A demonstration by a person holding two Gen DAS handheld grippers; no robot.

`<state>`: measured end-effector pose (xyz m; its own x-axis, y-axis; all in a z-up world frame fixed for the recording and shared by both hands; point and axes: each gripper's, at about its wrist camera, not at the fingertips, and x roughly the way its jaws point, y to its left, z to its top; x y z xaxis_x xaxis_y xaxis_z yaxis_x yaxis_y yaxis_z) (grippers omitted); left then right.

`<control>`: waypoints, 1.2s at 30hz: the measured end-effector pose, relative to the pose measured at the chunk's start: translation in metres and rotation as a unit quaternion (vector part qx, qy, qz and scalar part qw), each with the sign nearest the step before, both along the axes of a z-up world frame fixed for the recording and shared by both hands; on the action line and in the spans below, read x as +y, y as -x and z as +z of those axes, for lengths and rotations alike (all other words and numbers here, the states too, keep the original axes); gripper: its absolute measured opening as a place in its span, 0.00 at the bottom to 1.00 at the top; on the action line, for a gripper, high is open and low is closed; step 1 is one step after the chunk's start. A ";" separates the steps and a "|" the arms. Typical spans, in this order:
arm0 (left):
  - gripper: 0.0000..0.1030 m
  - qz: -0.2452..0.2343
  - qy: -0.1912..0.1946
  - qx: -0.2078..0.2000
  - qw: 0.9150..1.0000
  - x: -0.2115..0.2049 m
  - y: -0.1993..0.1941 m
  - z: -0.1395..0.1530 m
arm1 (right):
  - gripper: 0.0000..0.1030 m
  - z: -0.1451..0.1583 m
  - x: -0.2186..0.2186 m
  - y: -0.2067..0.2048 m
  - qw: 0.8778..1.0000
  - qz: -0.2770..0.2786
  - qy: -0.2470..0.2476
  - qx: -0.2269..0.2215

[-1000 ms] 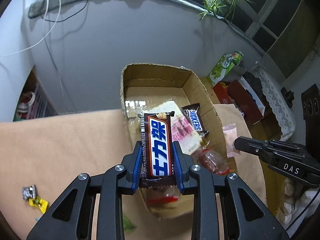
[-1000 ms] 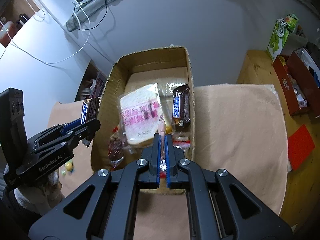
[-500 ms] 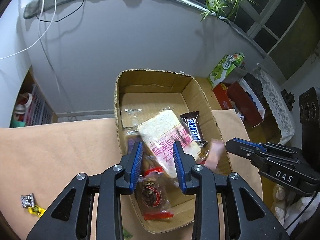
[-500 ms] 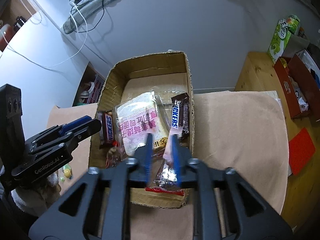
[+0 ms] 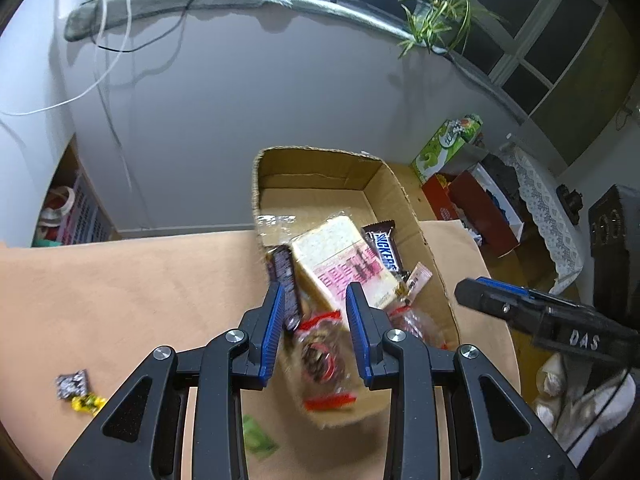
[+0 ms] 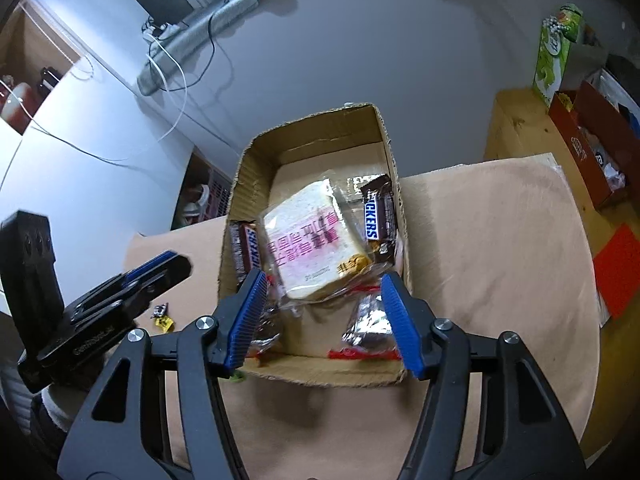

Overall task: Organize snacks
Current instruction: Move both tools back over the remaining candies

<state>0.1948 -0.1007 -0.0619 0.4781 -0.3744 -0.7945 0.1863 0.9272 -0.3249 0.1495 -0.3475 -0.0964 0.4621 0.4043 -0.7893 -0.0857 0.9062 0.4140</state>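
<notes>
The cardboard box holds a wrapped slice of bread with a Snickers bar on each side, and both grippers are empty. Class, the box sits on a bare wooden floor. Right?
Not quite. The cardboard box sits on a tan cloth-covered table, as the right wrist view shows. The rest stands.

The cardboard box (image 6: 390, 148) holds two Snickers bars (image 6: 378, 222) (image 6: 245, 250), one wrapped bread slice (image 6: 310, 240) and two red-trimmed clear packets (image 6: 366, 326) (image 5: 322, 356), while two small wrapped candies (image 5: 72, 384) (image 5: 88, 403) lie outside it to the left.
</notes>
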 end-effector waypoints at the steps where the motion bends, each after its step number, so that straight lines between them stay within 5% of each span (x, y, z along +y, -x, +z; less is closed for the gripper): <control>1: 0.29 0.002 -0.001 -0.003 1.000 0.005 0.005 0.002 | 0.60 0.002 0.002 0.004 1.000 0.004 0.007 -0.008; 11: 0.29 0.070 -0.011 -0.012 0.997 0.090 0.062 0.012 | 0.60 0.013 0.035 0.051 0.997 0.058 0.024 -0.054; 22: 0.29 0.161 -0.007 0.035 0.986 0.168 0.136 -0.027 | 0.71 -0.003 0.096 0.098 0.986 0.142 0.069 -0.050; 31: 0.29 0.137 -0.031 0.043 0.989 0.159 0.152 -0.055 | 0.71 -0.043 0.141 0.104 0.982 0.175 0.072 -0.016; 36: 0.29 0.124 -0.038 0.033 0.991 0.146 0.144 -0.063 | 0.62 -0.061 0.154 0.096 0.984 0.163 0.076 -0.002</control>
<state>0.0510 0.0457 -0.1245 0.4935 -0.1895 -0.8488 -0.0693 0.9643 -0.2556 0.0539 -0.1939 -0.1577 0.3305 0.4086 -0.8508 -0.3829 0.8820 0.2748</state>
